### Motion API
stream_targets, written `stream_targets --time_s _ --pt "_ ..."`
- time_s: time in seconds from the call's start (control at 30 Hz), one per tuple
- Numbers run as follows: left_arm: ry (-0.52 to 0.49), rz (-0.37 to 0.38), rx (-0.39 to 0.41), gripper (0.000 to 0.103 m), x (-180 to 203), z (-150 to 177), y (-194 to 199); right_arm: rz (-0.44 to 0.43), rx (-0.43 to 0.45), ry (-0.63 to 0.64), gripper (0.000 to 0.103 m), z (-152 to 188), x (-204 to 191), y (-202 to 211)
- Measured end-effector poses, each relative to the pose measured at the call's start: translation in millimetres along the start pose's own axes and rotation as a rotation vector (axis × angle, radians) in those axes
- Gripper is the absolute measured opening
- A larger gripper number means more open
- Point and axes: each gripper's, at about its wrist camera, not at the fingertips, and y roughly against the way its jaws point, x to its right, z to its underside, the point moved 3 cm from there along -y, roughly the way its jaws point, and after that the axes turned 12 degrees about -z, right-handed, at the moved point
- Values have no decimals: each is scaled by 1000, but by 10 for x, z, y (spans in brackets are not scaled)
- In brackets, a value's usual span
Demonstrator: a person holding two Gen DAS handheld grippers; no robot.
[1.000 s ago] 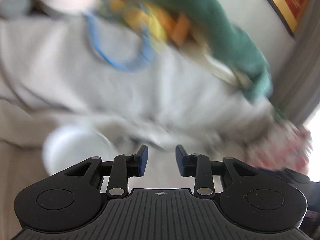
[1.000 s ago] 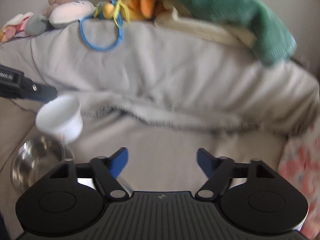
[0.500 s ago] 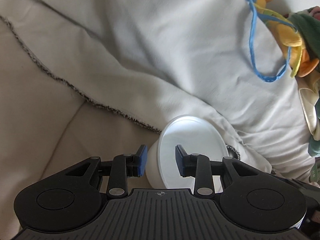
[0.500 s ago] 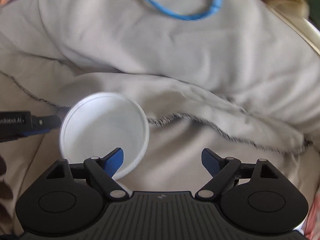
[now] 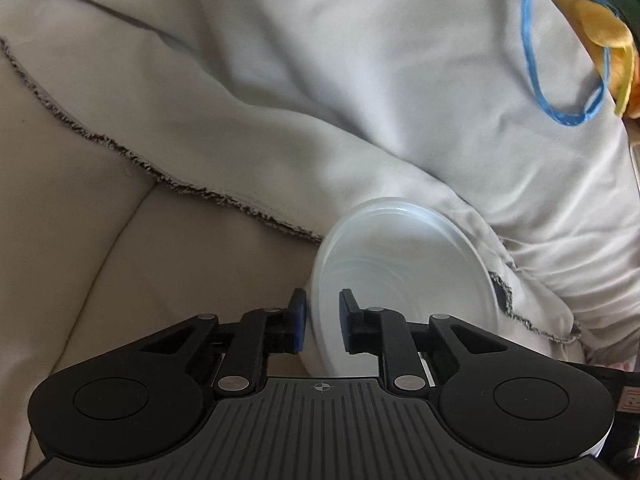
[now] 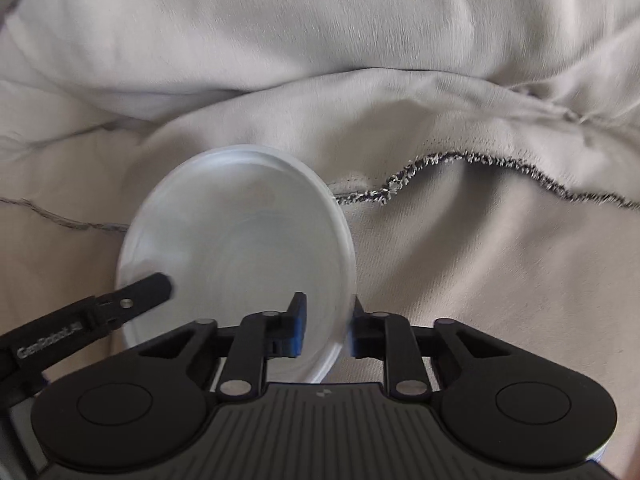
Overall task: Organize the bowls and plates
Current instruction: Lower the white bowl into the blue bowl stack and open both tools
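Gripping from both sides now: the white bowl (image 5: 404, 272) is pinched at its rim by the left gripper (image 5: 322, 322), one blue-padded finger outside the wall and the other inside the cavity, closed tight on the thin plastic. Over in the right wrist view, the same white bowl (image 6: 236, 248) sits tilted, mouth turned toward the camera, and the right gripper (image 6: 328, 330) has its fingers clamped on the near right part of the rim, one pad inside, one outside. The black finger of the left gripper (image 6: 148, 288) reaches into the bowl from the lower left in that view. So the bowl hangs between the two tools, held at two spots on its rim, just above the beige sofa cushion (image 5: 100, 280). Behind it, a pale grey blanket (image 5: 360, 80) with a frayed dark edge drapes down over the cushion. Up in the far right corner of the left view, a blue cord loop (image 5: 536, 60) lies on the blanket beside a yellow-orange plush toy (image 5: 600, 24).
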Motion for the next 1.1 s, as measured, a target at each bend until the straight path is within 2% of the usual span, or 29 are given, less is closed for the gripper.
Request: stream_targets --time_s 0.07,0.17,0.23,0.33,0.4,0.5,0.6,0.8,0.9,1.0,1.1 --pt "-9 33 31 19 101 18 127 -25 32 25 19 26 58 118" --pt "-12 137 93 20 308 96 392 -64 94 30 19 88 236 400" --pt "-60 180 128 21 525 198 534 -93 131 17 19 173 405 612" --pt "-185 186 108 21 953 404 556 -91 181 0 20 354 707 926" --pt "-270 178 72 21 1249 540 470 -33 225 14 21 467 910 1069" --pt "-336 168 34 21 1554 682 296 40 283 26 22 610 1198 1192" --pt "-370 152 18 21 1651 798 154 -2 321 -5 24 713 1477 1238" --pt "-352 154 -28 22 1634 861 -7 -72 285 -87 24 669 1774 1130" --pt "-346 143 -44 23 1617 884 -66 -87 261 -89 24 745 1847 1103" --pt "-354 156 -93 27 1663 945 -143 -118 223 -114 26 858 1917 1068" --pt "-385 142 -113 27 1696 1007 -81 -158 189 -147 28 894 1959 1017"
